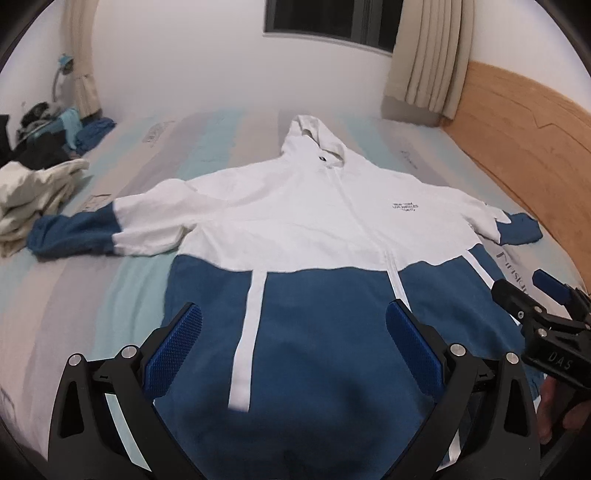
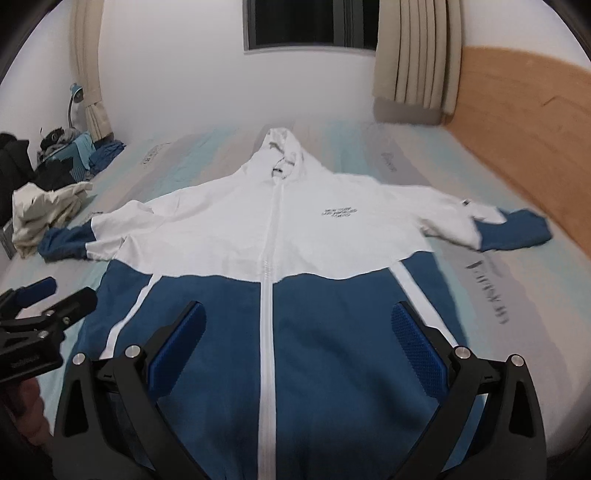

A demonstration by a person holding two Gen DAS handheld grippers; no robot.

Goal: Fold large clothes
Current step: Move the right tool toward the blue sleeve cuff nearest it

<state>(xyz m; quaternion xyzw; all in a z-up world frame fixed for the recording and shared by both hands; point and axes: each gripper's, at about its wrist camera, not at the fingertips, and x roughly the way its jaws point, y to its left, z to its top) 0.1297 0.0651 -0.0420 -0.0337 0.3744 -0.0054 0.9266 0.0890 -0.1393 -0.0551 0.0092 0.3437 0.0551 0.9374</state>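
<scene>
- White above and blue below, a hooded jacket [image 1: 314,236] lies spread flat, front side up, across the middle of the frame in both views, on a bed [image 1: 74,295] with a pale striped cover.
- The hood [image 1: 314,136] points toward the top of the frame; the blue hem runs off the bottom edge under the grippers.
- Both sleeves are stretched out sideways: one blue cuff [image 1: 66,236] reaches the left of the frame, the other cuff [image 1: 524,229] the right, close to the wooden headboard [image 1: 535,129].
- A white zip line [image 2: 267,314] runs down the middle of the jacket, and small dark lettering [image 2: 340,213] sits on the white chest.
- The left gripper [image 1: 293,347] hovers low in the left wrist view over the blue lower part, its blue-padded fingers [image 1: 173,350] spread wide with nothing between them.
- The right gripper [image 2: 299,350] hangs likewise over the blue part near the zip, spread apart and empty.
- Each gripper also shows at the edge of the other's view, at lower right in the left wrist view and lower left in the right.
- At the left of the frame a cream garment pile [image 1: 33,199] touches the left cuff; darker clothes [image 1: 48,136] are heaped behind it.
- A dark window [image 1: 328,18] and beige curtains [image 1: 432,55] fill the top of the frame.
</scene>
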